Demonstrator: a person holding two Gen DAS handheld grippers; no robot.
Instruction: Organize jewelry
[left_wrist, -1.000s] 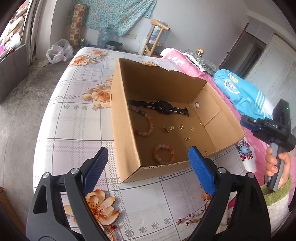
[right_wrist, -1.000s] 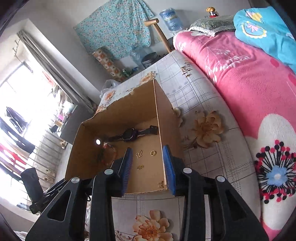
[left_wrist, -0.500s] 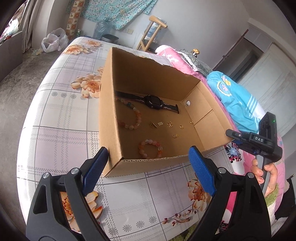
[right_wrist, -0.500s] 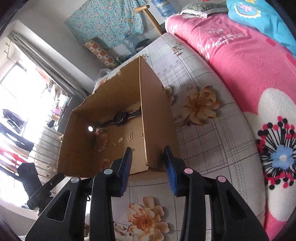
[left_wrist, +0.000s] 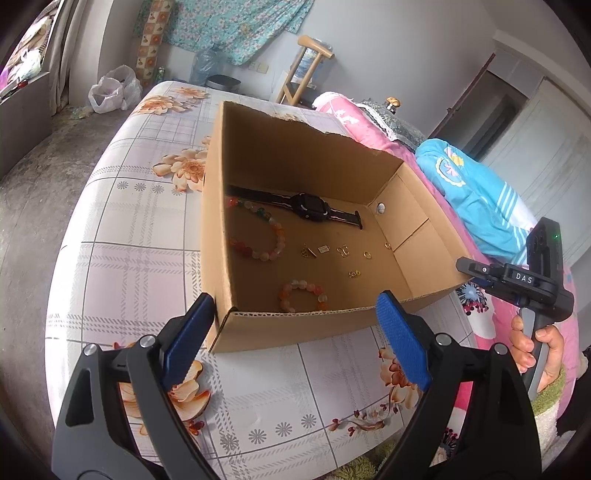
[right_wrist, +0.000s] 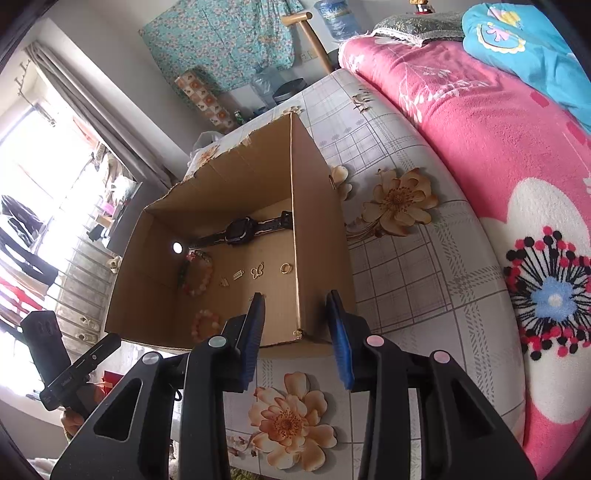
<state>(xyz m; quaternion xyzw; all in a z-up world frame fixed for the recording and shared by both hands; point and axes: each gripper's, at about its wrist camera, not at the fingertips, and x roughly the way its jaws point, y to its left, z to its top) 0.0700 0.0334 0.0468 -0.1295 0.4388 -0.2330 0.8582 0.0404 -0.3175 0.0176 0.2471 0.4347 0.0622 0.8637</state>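
Jewelry is all lying in the box (left_wrist: 258, 332): watch (left_wrist: 308, 206) at 12, big bracelet (left_wrist: 258, 236) at 10, small bracelet (left_wrist: 303, 295) at 6, gold bits (left_wrist: 343, 251) center. Left gripper (left_wrist: 295, 343) is gaping wide, right gripper (right_wrist: 297, 339) narrower, both empty. Judging task nearly finished.

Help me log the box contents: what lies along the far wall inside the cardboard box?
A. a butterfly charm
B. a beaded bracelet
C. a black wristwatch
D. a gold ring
C: the black wristwatch lies stretched out along the far wall of the cardboard box, beyond the bracelets and small gold pieces.
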